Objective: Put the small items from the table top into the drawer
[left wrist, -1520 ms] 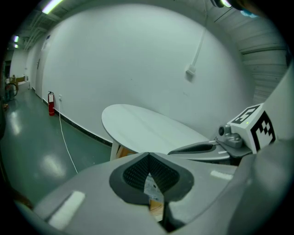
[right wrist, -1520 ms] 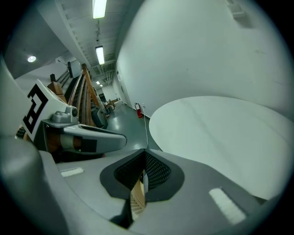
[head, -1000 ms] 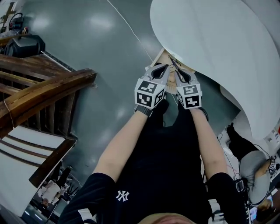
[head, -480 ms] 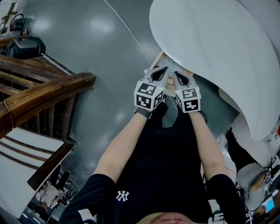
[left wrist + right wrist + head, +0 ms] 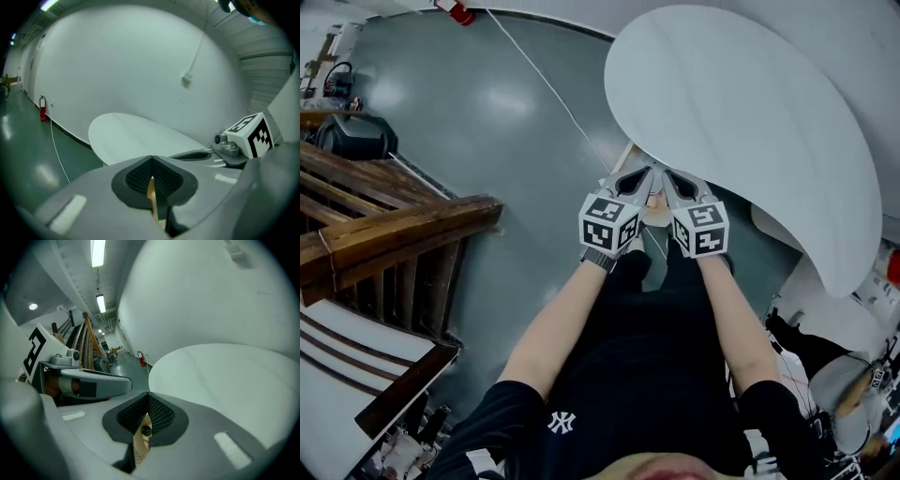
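The wooden drawer (image 5: 652,214) stuck out from under the near rim of the white round desk (image 5: 741,122). It was partly hidden beneath the left gripper (image 5: 643,174) and right gripper (image 5: 672,176), which hung side by side over it. Each had its jaws clenched together, pad against pad.

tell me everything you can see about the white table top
The white table top is a smooth, matte, rounded slab with a thin edge. It lies level above the glossy grey-green floor, close to a white wall. No items show on the part in view. A light wooden drawer shows under its near edge, where the left gripper and right gripper hover, both shut. Neither visibly touches the top.
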`<move>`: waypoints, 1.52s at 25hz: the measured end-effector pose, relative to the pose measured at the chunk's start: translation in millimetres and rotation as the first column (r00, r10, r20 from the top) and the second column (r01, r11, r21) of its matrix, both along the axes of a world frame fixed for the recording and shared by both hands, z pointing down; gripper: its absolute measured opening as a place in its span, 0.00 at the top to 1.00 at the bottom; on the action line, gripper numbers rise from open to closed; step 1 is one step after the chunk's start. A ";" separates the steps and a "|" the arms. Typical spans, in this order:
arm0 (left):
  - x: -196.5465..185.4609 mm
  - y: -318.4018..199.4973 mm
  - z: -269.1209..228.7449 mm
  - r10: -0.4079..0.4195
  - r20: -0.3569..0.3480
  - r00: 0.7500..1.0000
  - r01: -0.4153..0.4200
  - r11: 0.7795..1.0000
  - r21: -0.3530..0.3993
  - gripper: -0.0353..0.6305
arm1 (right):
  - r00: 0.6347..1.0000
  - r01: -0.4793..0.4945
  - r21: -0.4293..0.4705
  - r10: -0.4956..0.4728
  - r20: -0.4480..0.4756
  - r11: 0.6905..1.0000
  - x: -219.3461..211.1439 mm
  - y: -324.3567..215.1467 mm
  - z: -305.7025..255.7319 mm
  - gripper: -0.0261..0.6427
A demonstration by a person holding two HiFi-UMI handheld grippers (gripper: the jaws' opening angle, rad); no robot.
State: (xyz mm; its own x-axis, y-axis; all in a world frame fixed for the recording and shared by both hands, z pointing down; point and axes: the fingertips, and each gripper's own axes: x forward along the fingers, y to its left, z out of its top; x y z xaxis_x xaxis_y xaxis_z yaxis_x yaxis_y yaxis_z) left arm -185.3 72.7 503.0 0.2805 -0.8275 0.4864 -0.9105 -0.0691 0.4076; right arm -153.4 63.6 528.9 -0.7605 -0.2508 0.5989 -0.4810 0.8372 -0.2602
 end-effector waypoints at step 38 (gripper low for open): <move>33.9 -45.1 -198.1 0.095 0.077 0.992 -0.113 0.954 0.278 0.95 | 0.972 -0.182 0.254 0.134 0.196 0.950 42.2 -50.8 -201.6 0.93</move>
State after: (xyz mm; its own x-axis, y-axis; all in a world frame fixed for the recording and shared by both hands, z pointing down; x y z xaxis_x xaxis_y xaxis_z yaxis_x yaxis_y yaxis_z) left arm -151.4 27.7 304.9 0.3493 -0.9011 0.2570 -0.9149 -0.2688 0.3012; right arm -111.2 12.8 327.3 -0.7843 -0.5089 0.3550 -0.5800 0.8044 -0.1283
